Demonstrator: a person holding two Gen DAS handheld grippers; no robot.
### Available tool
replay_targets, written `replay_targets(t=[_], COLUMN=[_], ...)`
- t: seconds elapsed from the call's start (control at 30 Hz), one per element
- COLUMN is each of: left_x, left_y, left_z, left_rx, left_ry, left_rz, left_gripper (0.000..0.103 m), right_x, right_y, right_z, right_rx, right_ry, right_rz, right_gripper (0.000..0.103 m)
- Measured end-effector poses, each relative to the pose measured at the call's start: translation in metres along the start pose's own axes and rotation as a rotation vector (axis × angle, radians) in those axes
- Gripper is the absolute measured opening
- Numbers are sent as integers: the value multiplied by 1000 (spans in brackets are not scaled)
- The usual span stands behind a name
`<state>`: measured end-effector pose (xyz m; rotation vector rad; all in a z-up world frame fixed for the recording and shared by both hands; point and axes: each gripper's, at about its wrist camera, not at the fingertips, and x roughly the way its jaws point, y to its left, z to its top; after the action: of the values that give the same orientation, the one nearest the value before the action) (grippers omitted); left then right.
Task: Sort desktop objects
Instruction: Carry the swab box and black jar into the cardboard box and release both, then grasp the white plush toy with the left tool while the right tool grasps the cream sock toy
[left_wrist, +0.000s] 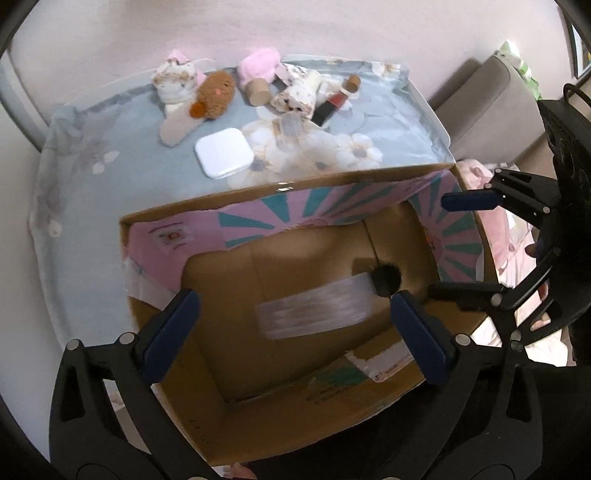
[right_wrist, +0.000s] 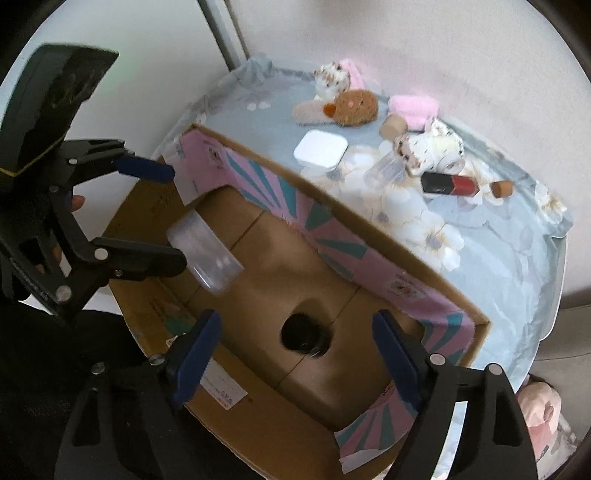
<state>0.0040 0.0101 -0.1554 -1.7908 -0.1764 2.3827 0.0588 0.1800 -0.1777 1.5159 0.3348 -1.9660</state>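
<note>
An open cardboard box (left_wrist: 369, 177) (right_wrist: 369, 218) with pink and teal flaps stands at the near edge of the table. A clear plastic container (left_wrist: 314, 310) (right_wrist: 205, 253) is in mid-air inside the box, blurred, between no fingers. A black round object (left_wrist: 386, 278) (right_wrist: 304, 330) lies on the box floor. My left gripper (left_wrist: 295, 328) (right_wrist: 170, 214) is open above the box. My right gripper (right_wrist: 299, 354) (left_wrist: 448, 243) is open over the box's right side. On the table lie a white square case (left_wrist: 224, 153) (right_wrist: 320, 149), a brown plush (left_wrist: 216, 94) (right_wrist: 356, 107) and a red-black lipstick (left_wrist: 330, 107) (right_wrist: 448, 184).
The table carries a floral blue cloth (left_wrist: 388, 122) (right_wrist: 498, 236). At its back lie spotted plush toys (left_wrist: 177, 79) (right_wrist: 428, 147), a pink fluffy item (left_wrist: 258, 68) (right_wrist: 413, 105), a cork-coloured cylinder (left_wrist: 258, 94) (right_wrist: 393, 125) and a small clear bottle (right_wrist: 384, 170). A beige chair (left_wrist: 491, 103) stands right.
</note>
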Motion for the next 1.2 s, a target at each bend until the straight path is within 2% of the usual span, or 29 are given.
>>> replay_targets(t=[0.6, 0.83, 0.97, 1.07, 1.2], left_x=[-25, -43, -56, -65, -76], left_y=[10, 18, 29, 36, 55], left_z=[4, 10, 20, 34, 62], left_rx=[-20, -23, -39, -26, -40], left_ry=[-51, -89, -127, -148, -174], left_rz=[31, 52, 58, 91, 91], left_gripper=[103, 103, 103, 103, 103], right_x=[-16, -28, -38, -45, -55], right_y=[-10, -8, -11, -15, -23], right_z=[7, 12, 18, 24, 36], right_rx=[44, 55, 81, 108, 144], right_ry=[-50, -69, -99, -122, -150], right_rz=[-27, -77, -119, -117, -134], right_gripper=[81, 81, 81, 81, 81])
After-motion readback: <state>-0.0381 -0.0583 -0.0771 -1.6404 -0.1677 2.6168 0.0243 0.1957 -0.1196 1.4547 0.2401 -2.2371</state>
